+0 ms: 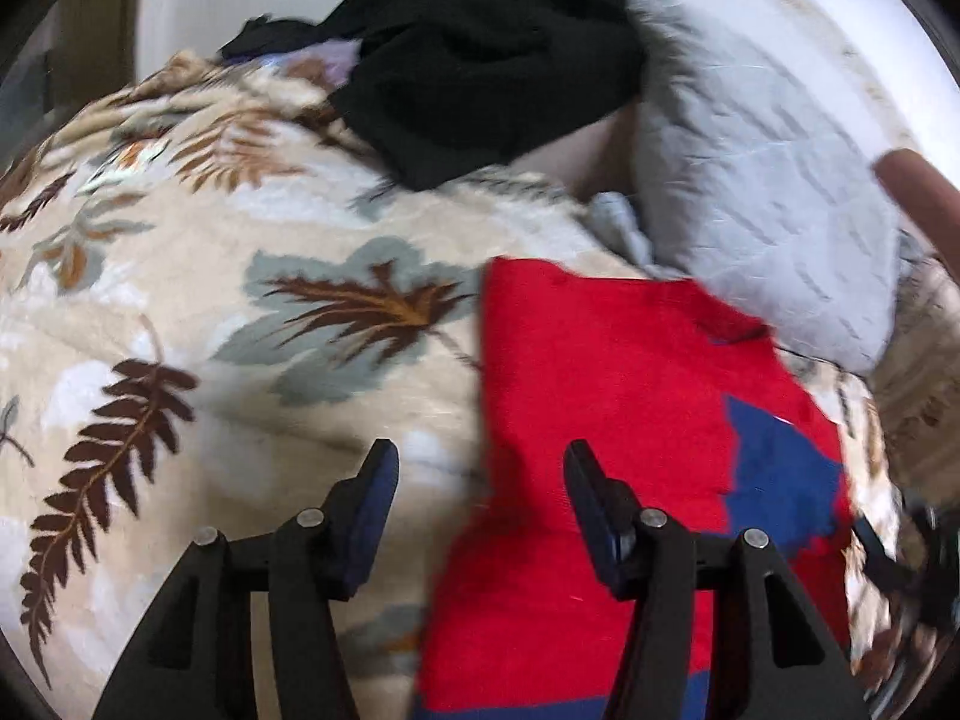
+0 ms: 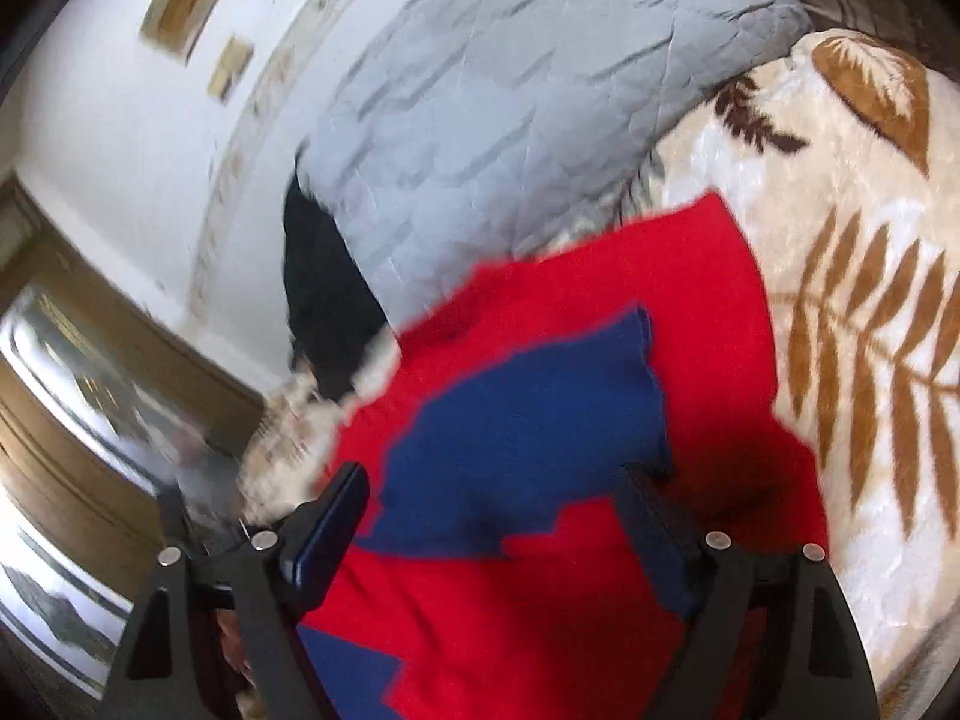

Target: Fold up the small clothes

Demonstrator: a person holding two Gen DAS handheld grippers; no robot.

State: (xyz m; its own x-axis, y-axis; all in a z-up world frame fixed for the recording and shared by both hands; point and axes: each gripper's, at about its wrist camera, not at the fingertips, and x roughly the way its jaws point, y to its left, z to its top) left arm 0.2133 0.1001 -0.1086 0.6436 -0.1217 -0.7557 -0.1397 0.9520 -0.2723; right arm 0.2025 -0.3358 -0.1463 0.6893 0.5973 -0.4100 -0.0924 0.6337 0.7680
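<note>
- Black jaws stand wide apart on both tools, and nothing is held between them. The left gripper (image 1: pixel 480 462) hangs over the left edge of the red and blue garment (image 1: pixel 606 420). The right gripper (image 2: pixel 492 480) hangs over its blue patch (image 2: pixel 522 420).
- The garment lies flat on the leafy blanket (image 1: pixel 180 300), near both tools and a little to the right in the left view.
- Farther off sit a grey quilted pillow (image 1: pixel 768 192) and a black cloth (image 1: pixel 492 60), up by the white wall (image 2: pixel 120 120).
- What could go wrong, I think: the blanket is soft and fluffy — a jaw that dips too low could pinch the blanket along with the garment, and the fold would come up lumpy.
- The blue patch looks like a loose folded layer — grabbing only that could pull it out of place.
- Both tools point forward and down at the cloth. The right one looks tipped sideways, because the wall leans in its view.
</note>
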